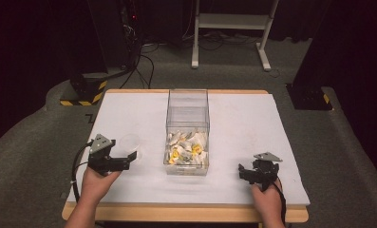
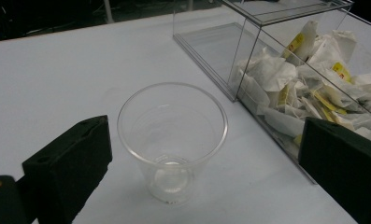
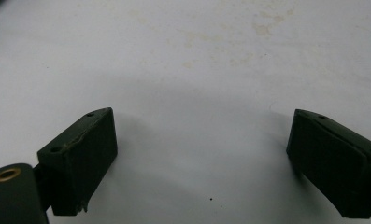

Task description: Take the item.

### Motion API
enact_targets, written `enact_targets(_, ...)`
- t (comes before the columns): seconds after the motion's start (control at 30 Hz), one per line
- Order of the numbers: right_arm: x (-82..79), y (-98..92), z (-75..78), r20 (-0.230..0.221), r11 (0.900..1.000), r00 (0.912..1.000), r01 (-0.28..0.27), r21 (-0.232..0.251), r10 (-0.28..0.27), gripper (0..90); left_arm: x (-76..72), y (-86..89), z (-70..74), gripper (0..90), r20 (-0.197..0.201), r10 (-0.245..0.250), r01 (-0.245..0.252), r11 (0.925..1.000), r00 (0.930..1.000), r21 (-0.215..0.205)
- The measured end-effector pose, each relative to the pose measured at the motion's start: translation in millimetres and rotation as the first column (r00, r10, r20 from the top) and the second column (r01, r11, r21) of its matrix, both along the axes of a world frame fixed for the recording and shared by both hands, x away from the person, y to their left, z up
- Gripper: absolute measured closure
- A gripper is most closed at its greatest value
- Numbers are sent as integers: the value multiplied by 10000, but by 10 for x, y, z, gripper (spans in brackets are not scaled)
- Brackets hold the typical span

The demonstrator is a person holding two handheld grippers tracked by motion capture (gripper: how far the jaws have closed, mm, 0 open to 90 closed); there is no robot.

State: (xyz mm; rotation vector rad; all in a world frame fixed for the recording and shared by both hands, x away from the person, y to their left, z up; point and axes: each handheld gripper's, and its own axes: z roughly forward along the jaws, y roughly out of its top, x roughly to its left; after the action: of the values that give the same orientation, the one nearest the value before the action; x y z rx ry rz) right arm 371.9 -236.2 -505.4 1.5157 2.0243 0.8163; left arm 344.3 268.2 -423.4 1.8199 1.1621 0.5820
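One white counter [image 1: 129, 114] carried everything. At its middle stood a clear box [image 1: 188, 107] with white and yellow packets [image 1: 186, 148] heaped in its near end. Just left of the box stood an upright, empty clear cup [image 2: 172, 140], between the wide-open jaws of the left tool [image 2: 206, 172], untouched. Well apart, the right tool [image 3: 202, 163] gaped over bare counter, holding nothing.

Clear, glossy thin plastic for the cup [image 2: 172, 140]; the same see-through shine on the hard-walled box [image 2: 248, 56], packed with crinkled white paper sachets [image 2: 286, 88]. Matt white, faintly stained sheet over the table [image 3: 188, 56], wood at its edge. Dull black, smooth-looking pads [image 3: 78, 158].
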Motion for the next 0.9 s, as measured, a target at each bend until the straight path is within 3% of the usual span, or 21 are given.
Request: enact_targets(0.9,0,0,0,5,10000,10000,-4,-1,4,86,146,-460,144,39,143,-1105,1105,9939,9938,-31)
